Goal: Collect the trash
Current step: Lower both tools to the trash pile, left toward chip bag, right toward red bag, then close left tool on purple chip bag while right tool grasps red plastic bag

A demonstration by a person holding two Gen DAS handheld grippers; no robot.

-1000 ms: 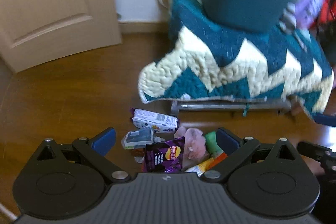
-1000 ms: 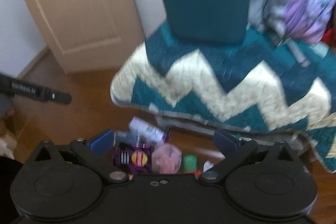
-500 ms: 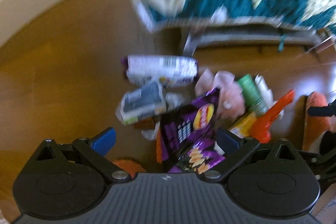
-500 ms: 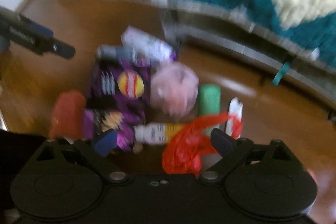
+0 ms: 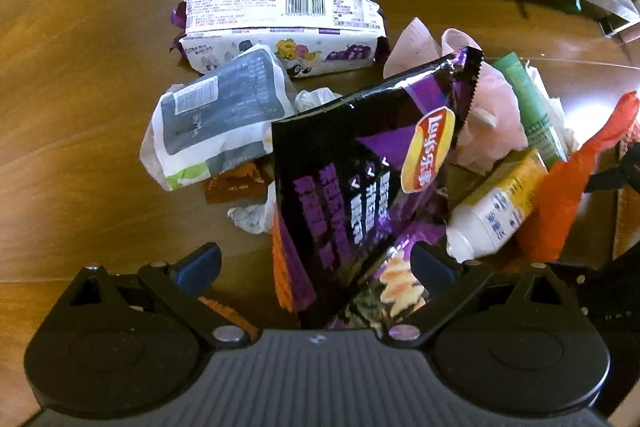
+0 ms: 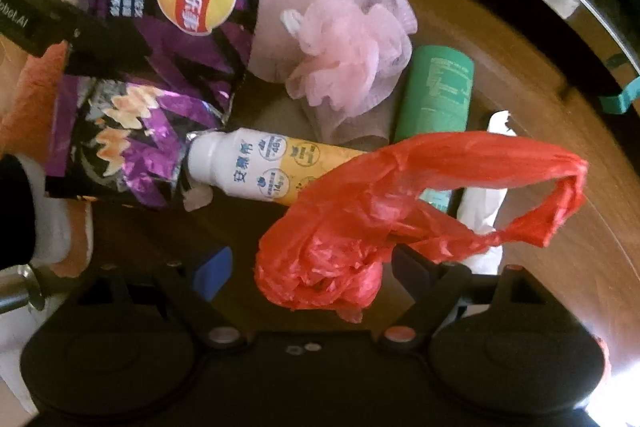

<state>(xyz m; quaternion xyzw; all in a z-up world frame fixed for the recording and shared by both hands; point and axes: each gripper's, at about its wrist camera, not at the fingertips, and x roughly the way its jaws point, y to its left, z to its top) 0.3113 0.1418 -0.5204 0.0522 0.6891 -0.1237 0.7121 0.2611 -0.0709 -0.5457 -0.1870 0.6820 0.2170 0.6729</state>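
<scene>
Red plastic bag (image 6: 360, 227) looks flimsy and light; right hand-held gripper (image 6: 308, 267), jaws apart, should pinch its bunched middle. Left hand-held gripper (image 5: 316, 263) gapes too.

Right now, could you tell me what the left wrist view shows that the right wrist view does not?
Only the left wrist view shows the grey-and-white wrapper and the whole barcode snack pack. Only the right wrist view shows the red plastic bag bunched between the open right gripper. Both show the purple chip bag, pink mesh sponge, green tube and yellow-white bottle.
</scene>
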